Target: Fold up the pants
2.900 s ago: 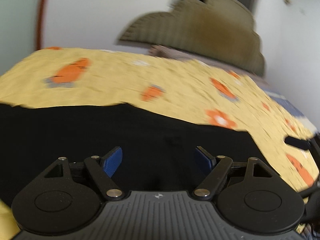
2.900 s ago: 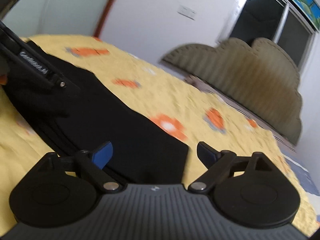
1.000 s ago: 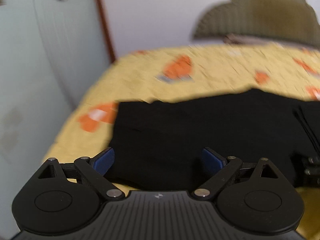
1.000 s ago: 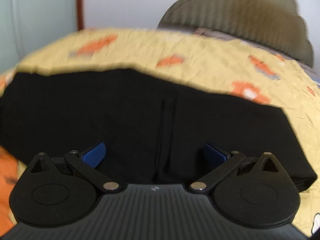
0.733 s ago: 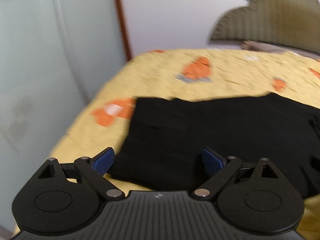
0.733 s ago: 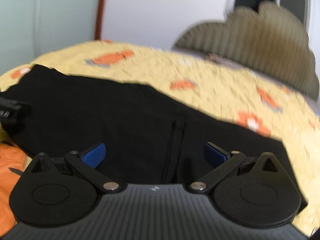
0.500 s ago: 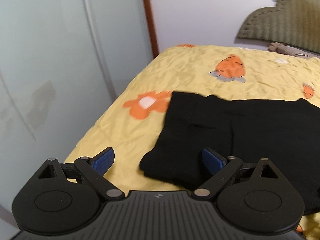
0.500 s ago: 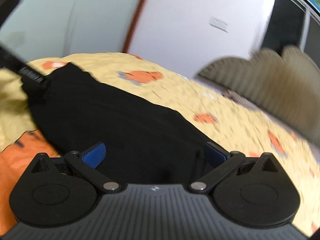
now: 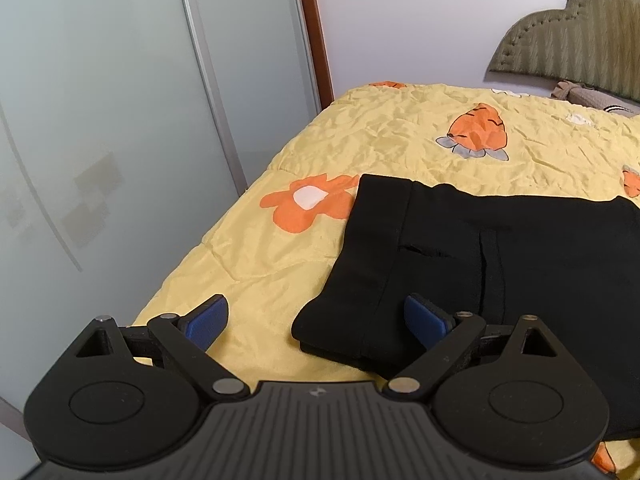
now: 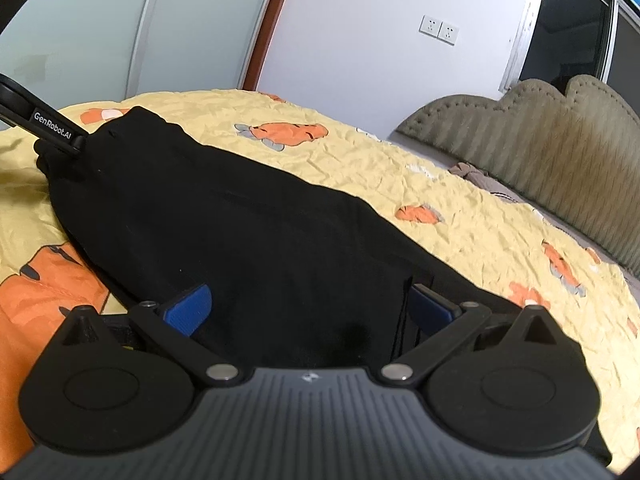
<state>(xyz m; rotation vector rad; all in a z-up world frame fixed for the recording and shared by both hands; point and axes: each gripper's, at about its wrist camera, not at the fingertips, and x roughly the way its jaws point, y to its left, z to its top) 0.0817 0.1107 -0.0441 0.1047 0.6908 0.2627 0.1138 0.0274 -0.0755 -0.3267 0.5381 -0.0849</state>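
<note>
— Where are the black fabric pants (image 9: 500, 264) lying?

— Flat on the bed, on a crumpled yellow bedspread printed with orange flowers and carrots (image 9: 392, 136). They look folded lengthwise, in layers, with one end near the bed's edge beside the frosted glass wardrobe doors (image 9: 100, 120).

— And the left claw (image 9: 316, 318)?

— Spread wide, nothing between its blue pads. The left pad (image 9: 206, 316) hangs over bare bedspread; the right pad (image 9: 426, 314) sits over the near corner of the pants. Whether that pad touches the cloth I can't quite tell from this angle.

— Seen from the other side?

— In the right wrist view a black bar of the left claw (image 10: 44, 126), lettered "GenRobot.AI", lies at the far end of the pants (image 10: 248, 232), right against the cloth there.

— The right claw (image 10: 310, 306)?

— Also wide open, holding nothing. Both blue pads are low over the black fabric, the left one (image 10: 188, 308) near the edge of the pants, the right one (image 10: 430, 304) just beside a thin dark cord or seam that runs toward the camera.

— Anything behind?

— An olive padded headboard with a scalloped top (image 10: 532, 136) against the white wall, and a double wall socket (image 10: 439, 29) above the bed.
</note>
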